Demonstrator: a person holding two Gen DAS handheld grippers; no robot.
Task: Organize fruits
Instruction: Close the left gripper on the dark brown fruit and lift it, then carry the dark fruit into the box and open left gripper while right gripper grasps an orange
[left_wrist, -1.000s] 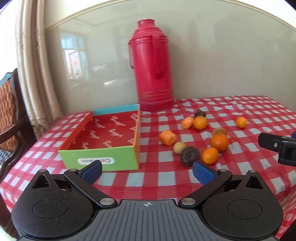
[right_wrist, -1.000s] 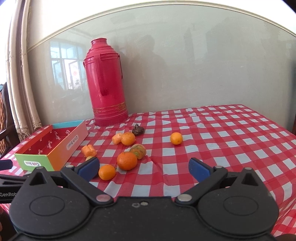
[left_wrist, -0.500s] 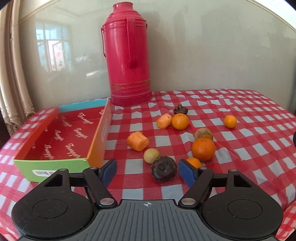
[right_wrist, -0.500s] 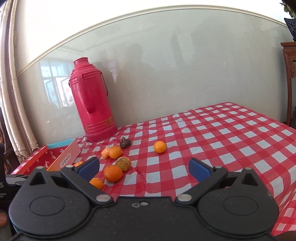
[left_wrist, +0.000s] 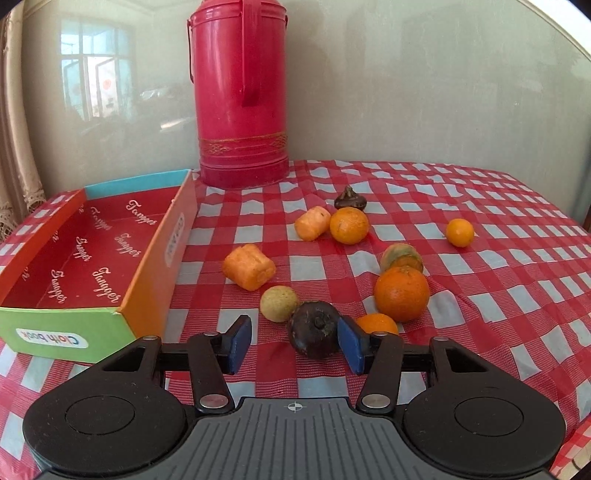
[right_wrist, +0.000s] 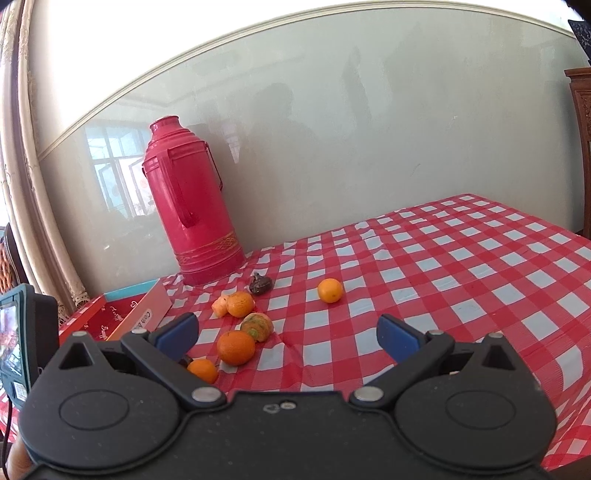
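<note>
Several fruits lie loose on the red checked tablecloth. My left gripper is open, its blue pads on either side of a dark purple mangosteen; the right pad is close to it. Near it lie a pale round fruit, a large orange, a small orange and an orange chunk. An empty red-lined cardboard box sits at the left. My right gripper is open and empty, raised above the table, the fruits below its left finger.
A tall red thermos stands at the back by the wall, also in the right wrist view. More fruit lies farther back: an orange, a dark fruit, a small orange. A chair back stands at far right.
My left gripper has moved forward and down to the mangosteen and narrowed around it. My right gripper has drawn back and risen, so the fruits look smaller.
</note>
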